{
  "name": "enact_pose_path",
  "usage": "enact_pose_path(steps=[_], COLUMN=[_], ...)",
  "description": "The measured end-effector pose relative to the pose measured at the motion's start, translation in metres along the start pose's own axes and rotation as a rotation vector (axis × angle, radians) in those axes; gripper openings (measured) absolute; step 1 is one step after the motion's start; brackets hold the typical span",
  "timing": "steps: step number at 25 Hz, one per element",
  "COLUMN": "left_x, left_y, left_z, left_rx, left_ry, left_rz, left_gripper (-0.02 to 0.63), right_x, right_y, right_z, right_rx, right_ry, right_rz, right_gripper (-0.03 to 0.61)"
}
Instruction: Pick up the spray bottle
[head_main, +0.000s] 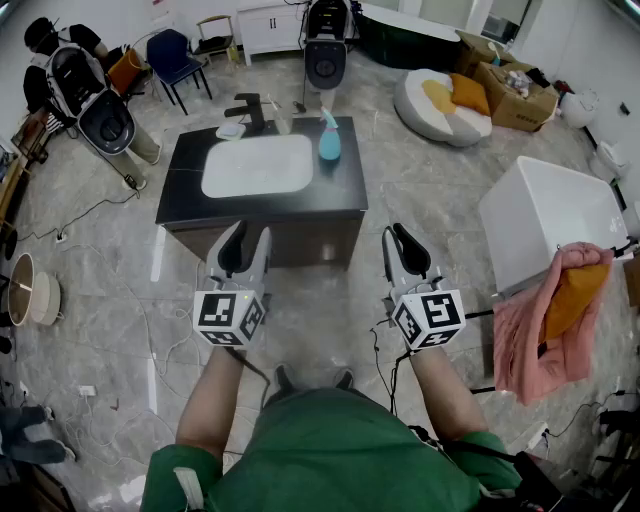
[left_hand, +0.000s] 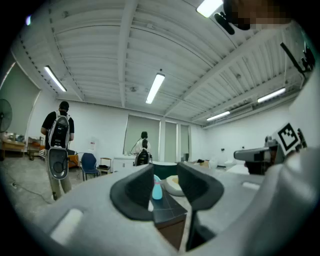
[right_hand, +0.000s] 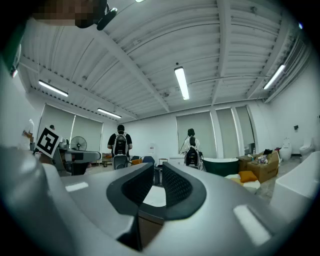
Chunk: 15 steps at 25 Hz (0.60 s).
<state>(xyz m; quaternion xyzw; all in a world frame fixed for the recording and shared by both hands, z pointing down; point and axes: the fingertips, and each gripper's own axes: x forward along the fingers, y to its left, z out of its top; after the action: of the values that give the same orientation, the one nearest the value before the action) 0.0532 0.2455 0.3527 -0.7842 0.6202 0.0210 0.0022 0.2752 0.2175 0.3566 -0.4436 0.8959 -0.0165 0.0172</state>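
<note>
The teal spray bottle (head_main: 328, 140) stands upright at the back right of the black vanity counter (head_main: 345, 190), just right of the white sink basin (head_main: 258, 165). My left gripper (head_main: 252, 232) hovers in front of the counter's near edge with its jaws open and nothing between them. In the left gripper view the spray bottle (left_hand: 157, 189) shows far off through the gap of the left gripper (left_hand: 165, 172). My right gripper (head_main: 397, 232) is held level to the right of the counter's front, shut and empty. In the right gripper view the right gripper (right_hand: 158, 175) points at the sink basin (right_hand: 155, 196); the bottle is hidden there.
A black faucet (head_main: 250, 108) rises behind the basin. A white tub (head_main: 550, 210) and a pink cloth (head_main: 555, 325) are at the right. A round cushion bed (head_main: 440, 105), cardboard boxes (head_main: 515, 90), a blue chair (head_main: 180, 55) and floor cables (head_main: 120, 300) surround the vanity.
</note>
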Motion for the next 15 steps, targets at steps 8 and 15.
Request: enact_pose_path(steps=[8, 15], left_x=[-0.008, -0.01], left_y=[0.038, 0.065], left_z=[0.008, 0.008], left_rx=[0.007, -0.002], left_ry=[-0.012, -0.023], left_rz=[-0.012, -0.034], left_gripper=[0.147, 0.149], right_x=[0.023, 0.038], right_y=[0.024, 0.039], right_z=[0.0, 0.002], right_rx=[-0.004, 0.02], right_ry=[0.007, -0.02], right_rz=[-0.028, -0.067], right_gripper=[0.054, 0.054])
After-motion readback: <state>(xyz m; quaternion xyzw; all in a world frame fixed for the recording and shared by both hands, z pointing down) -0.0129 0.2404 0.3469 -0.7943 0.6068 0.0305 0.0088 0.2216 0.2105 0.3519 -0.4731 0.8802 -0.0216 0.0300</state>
